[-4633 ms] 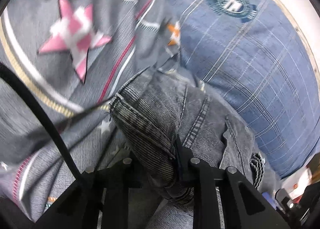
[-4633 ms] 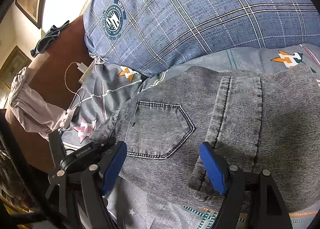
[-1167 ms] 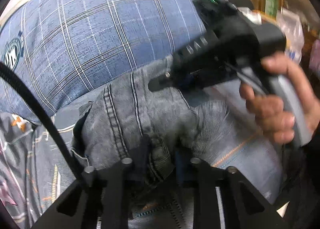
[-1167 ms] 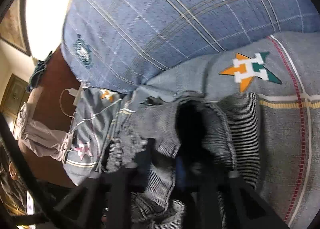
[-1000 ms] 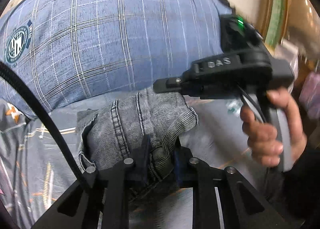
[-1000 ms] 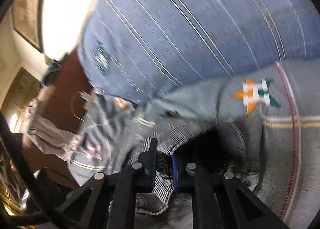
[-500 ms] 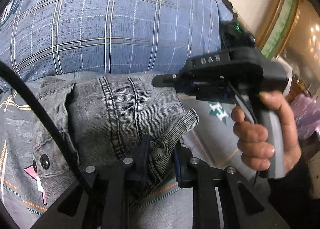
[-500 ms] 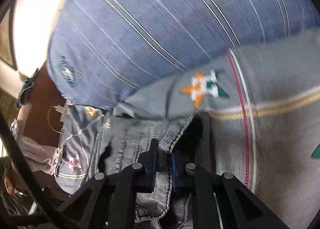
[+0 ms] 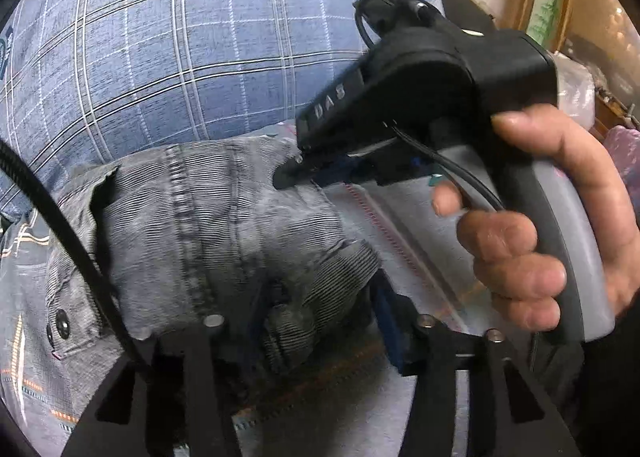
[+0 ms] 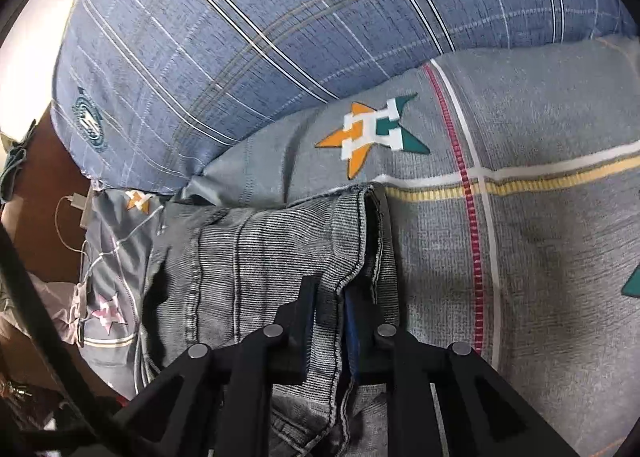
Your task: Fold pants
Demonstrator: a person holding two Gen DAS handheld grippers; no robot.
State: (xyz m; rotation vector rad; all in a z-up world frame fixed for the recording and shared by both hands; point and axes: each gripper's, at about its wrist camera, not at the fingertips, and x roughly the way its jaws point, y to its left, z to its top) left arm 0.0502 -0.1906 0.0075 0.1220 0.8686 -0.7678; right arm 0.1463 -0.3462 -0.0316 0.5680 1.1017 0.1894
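The grey denim pants (image 9: 208,225) lie folded over on the grey patterned bedsheet (image 9: 416,225). My left gripper (image 9: 320,309) has its jaws spread apart around a bunched fold of the pants, which lies loose between them. My right gripper (image 10: 334,309) is shut on the hem edge of the pants (image 10: 280,241), and it also shows in the left wrist view (image 9: 304,169), held by a hand (image 9: 532,233) and pressed on the far edge of the fold.
A big blue plaid pillow (image 10: 320,29) lies just behind the pants. A brown wooden bedside surface (image 10: 36,213) with a white charger cable (image 10: 68,217) is at the left. The sheet (image 10: 540,237) stretches to the right of the pants.
The left gripper's jaws have opened and let go of the fold. The right gripper has laid the hem edge down on the sheet and stays shut on it.
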